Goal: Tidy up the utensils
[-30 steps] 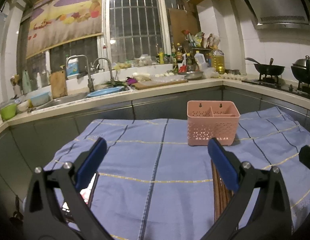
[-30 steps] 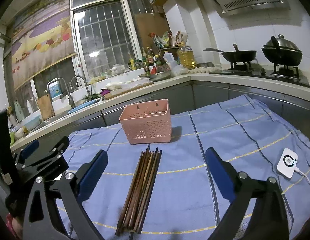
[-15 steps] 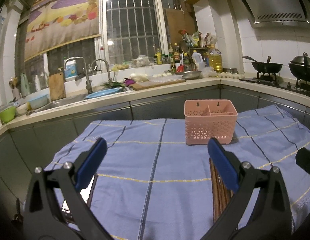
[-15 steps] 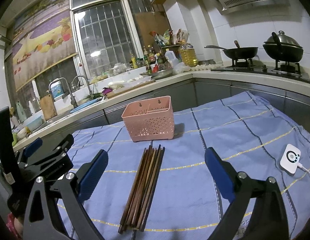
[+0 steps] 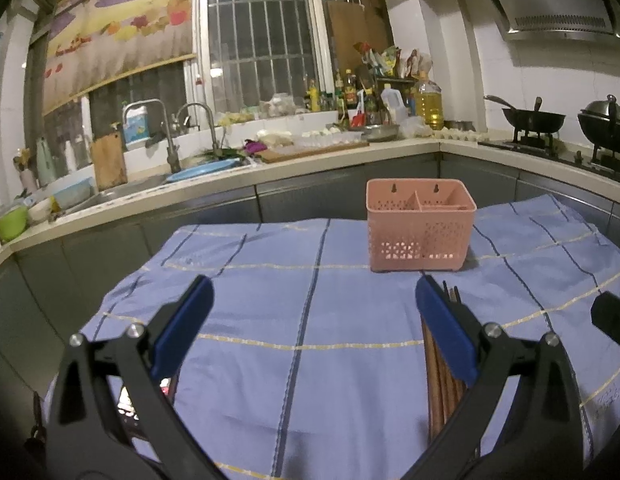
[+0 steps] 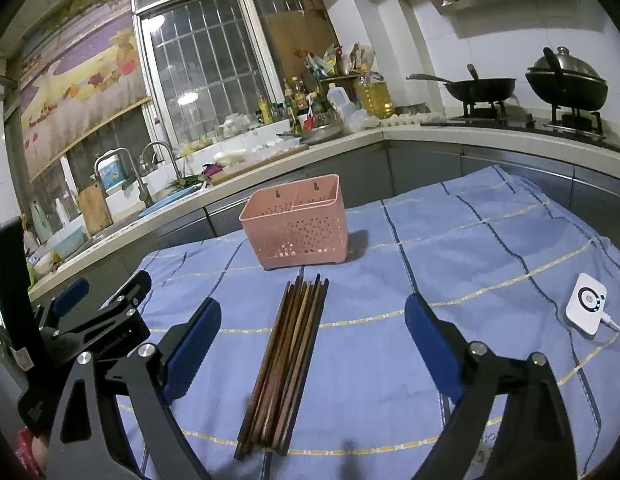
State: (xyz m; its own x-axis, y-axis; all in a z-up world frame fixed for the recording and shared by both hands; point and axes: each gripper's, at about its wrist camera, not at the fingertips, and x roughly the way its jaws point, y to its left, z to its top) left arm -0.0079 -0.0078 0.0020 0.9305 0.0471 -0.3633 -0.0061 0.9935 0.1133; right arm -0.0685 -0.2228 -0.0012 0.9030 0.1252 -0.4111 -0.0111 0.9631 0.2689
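A bundle of several brown wooden chopsticks [image 6: 290,364] lies on the blue checked cloth [image 6: 490,256], pointing toward a pink perforated utensil basket [image 6: 296,228] with two compartments. My right gripper [image 6: 312,316] hovers open above the chopsticks with nothing between its fingers. In the left wrist view the basket [image 5: 420,226] stands ahead to the right, and the chopsticks [image 5: 442,372] are partly hidden behind the right finger. My left gripper [image 5: 310,304] is open and holds nothing. It also shows as a black frame [image 6: 90,320] at the left of the right wrist view.
A white round-button device [image 6: 585,309] with a cable lies on the cloth at the right. Grey cabinets and a counter with a sink [image 5: 190,168], bottles and a stove with a wok [image 6: 482,88] and a lidded pot [image 6: 566,80] surround the table.
Both grippers have tilted and drifted slightly, so the basket sits a little lower and nearer in each view. Both stay open. The chopsticks and basket have not moved.
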